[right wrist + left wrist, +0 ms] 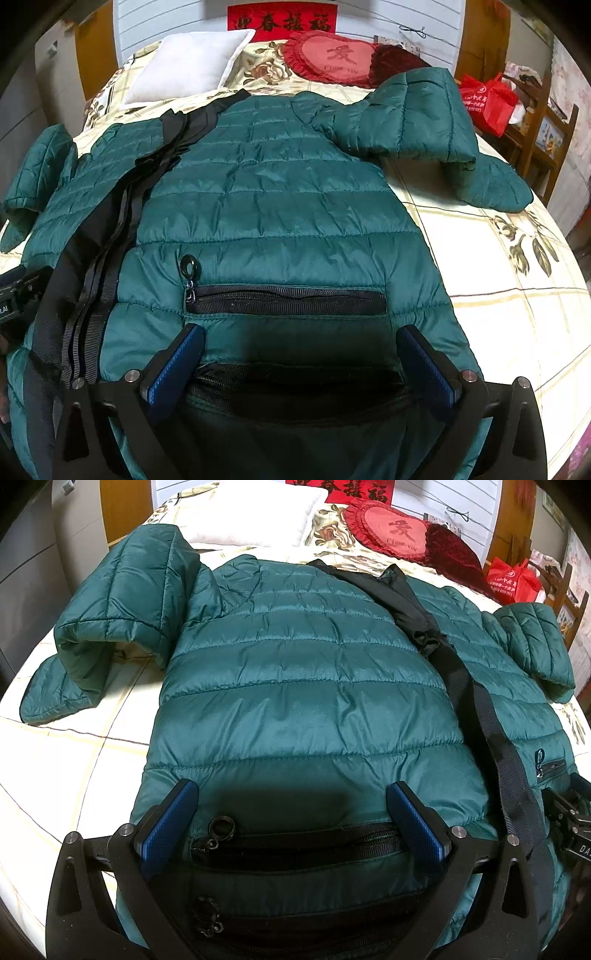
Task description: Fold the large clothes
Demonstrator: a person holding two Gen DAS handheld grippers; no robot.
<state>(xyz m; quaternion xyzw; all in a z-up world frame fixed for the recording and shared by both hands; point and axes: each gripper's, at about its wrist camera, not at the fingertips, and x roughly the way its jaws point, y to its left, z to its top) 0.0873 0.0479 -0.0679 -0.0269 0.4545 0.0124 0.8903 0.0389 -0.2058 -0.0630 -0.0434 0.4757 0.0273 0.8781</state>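
A dark green quilted puffer jacket (303, 686) lies front side up across a bed (74, 746) covered with a cream sheet printed with checks and flowers, its collar toward the headboard and its hem toward the cameras. The black front zipper band (476, 716) runs diagonally down the middle of the garment. The jacket's left-view sleeve (122, 605) is bent back over itself beside the body, with its cuff resting on the sheet; the opposite sleeve (413, 122) lies folded likewise at the far side.

The left gripper (291, 823) sits low over the hem, its blue-padded fingers (166, 827) spread wide on either side of a black pocket zipper (295, 840) and closing on nothing. The right gripper (299, 365) stands in the same attitude over the other half of the hem, jaws wide apart, just below a second pocket zipper (288, 299) with a ring pull (191, 263).

At the head of the bed rest a white pillow (188, 66), a red heart-shaped cushion (332, 59) and a dark red velvet cushion (450, 550); a red banner with black characters (282, 23) hangs on the wall, and a red bag (487, 99) sits on a wooden chair (543, 129)
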